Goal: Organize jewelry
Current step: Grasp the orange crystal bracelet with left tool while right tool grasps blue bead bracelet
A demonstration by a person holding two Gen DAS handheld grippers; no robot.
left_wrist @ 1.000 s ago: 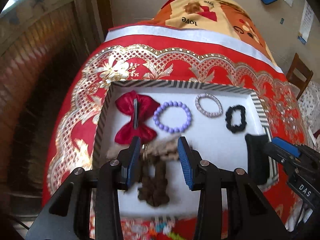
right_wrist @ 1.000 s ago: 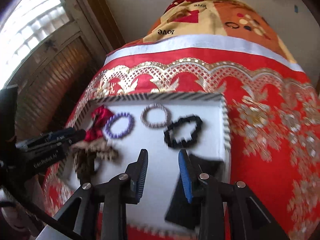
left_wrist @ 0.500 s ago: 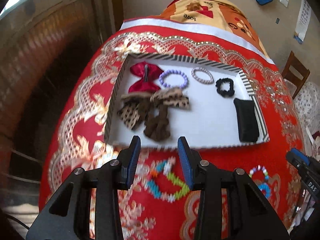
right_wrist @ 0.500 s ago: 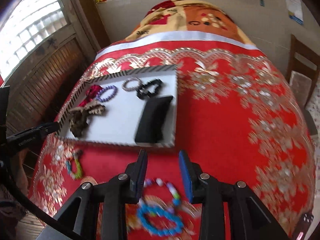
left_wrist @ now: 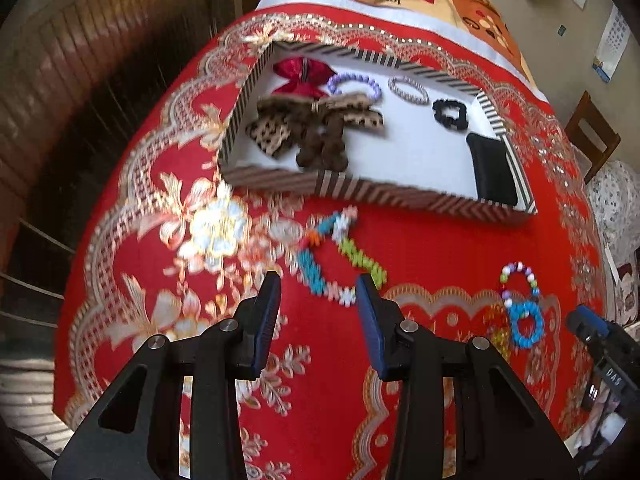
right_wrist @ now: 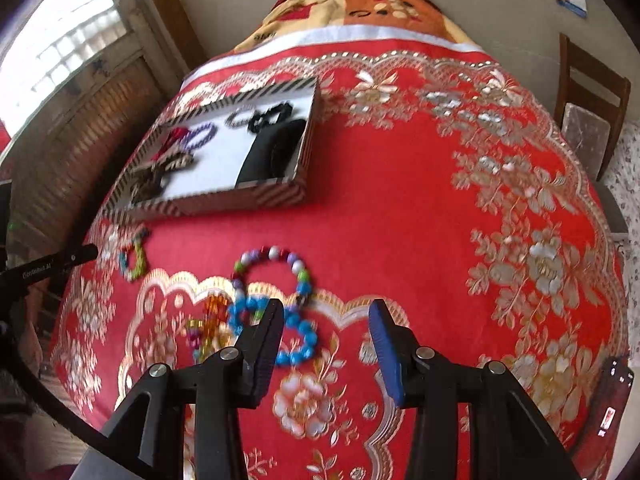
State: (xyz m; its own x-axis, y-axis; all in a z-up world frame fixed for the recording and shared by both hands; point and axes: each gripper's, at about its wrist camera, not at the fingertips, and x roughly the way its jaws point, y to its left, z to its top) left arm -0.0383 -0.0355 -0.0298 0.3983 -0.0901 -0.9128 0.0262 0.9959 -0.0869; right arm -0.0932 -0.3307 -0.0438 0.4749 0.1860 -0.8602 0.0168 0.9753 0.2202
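A striped tray point(left_wrist: 400, 194) point(right_wrist: 224, 200) holds a red bow point(left_wrist: 298, 74), leopard bow point(left_wrist: 312, 120), purple bead bracelet point(left_wrist: 356, 80), silver bracelet point(left_wrist: 408, 90), black scrunchie point(left_wrist: 450, 114) and black pouch point(left_wrist: 494, 168). On the red cloth lie a teal-and-green bead bracelet point(left_wrist: 340, 260) point(right_wrist: 134, 258), a multicolour bead bracelet point(left_wrist: 518, 280) point(right_wrist: 272, 272) and a blue bead bracelet point(left_wrist: 526, 324) point(right_wrist: 296, 332). My left gripper point(left_wrist: 318, 300) is open and empty just short of the teal-and-green bracelet. My right gripper point(right_wrist: 326, 328) is open and empty beside the blue bracelet.
A small orange and gold trinket point(right_wrist: 212, 320) lies left of the blue bracelet. The table's left edge drops off beside wooden shutters point(left_wrist: 80, 80). A wooden chair point(right_wrist: 588, 96) stands at the far right. A folded patterned blanket point(right_wrist: 360, 12) lies beyond the tray.
Both grippers have pulled back from the tray toward the table's near side, both empty. The leopard bow now lies in the tray. The loose bracelets have come into view.
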